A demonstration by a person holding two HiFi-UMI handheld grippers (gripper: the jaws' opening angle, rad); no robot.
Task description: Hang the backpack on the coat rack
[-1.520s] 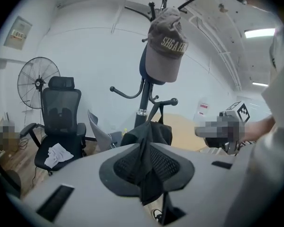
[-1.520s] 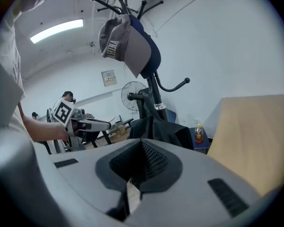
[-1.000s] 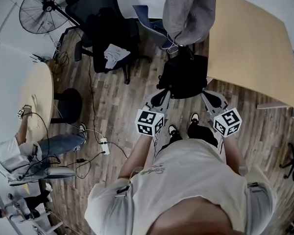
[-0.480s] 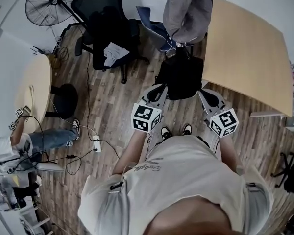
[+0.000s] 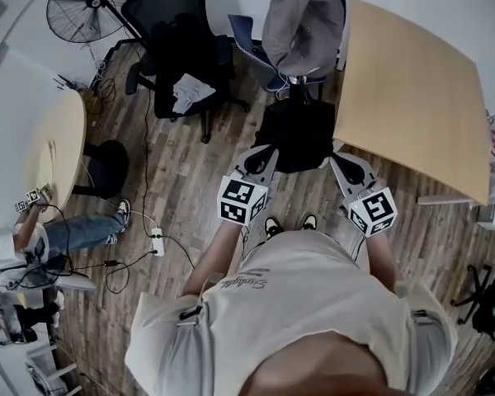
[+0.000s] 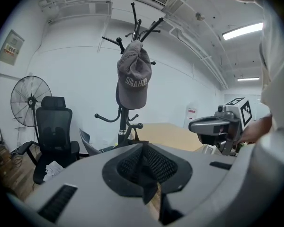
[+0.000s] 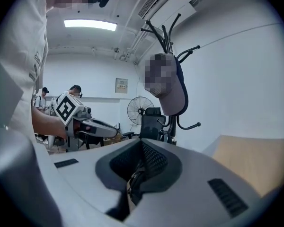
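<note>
The black backpack hangs between my two grippers, just in front of the coat rack. A grey cap hangs on the rack's upper hooks. My left gripper holds the backpack's left side, jaws shut on black fabric. At the bag's right side, my right gripper is shut on a strap with a zipper pull. The rack and cap stand close ahead in the right gripper view. Each gripper view shows the other gripper: the right and the left.
A black office chair with a white cloth and a floor fan stand left of the rack. A wooden table lies right of it. A round table, floor cables with a power strip and a seated person are at far left.
Both grippers have risen with the backpack and come nearer the coat rack. The person's feet have stepped forward under the bag.
</note>
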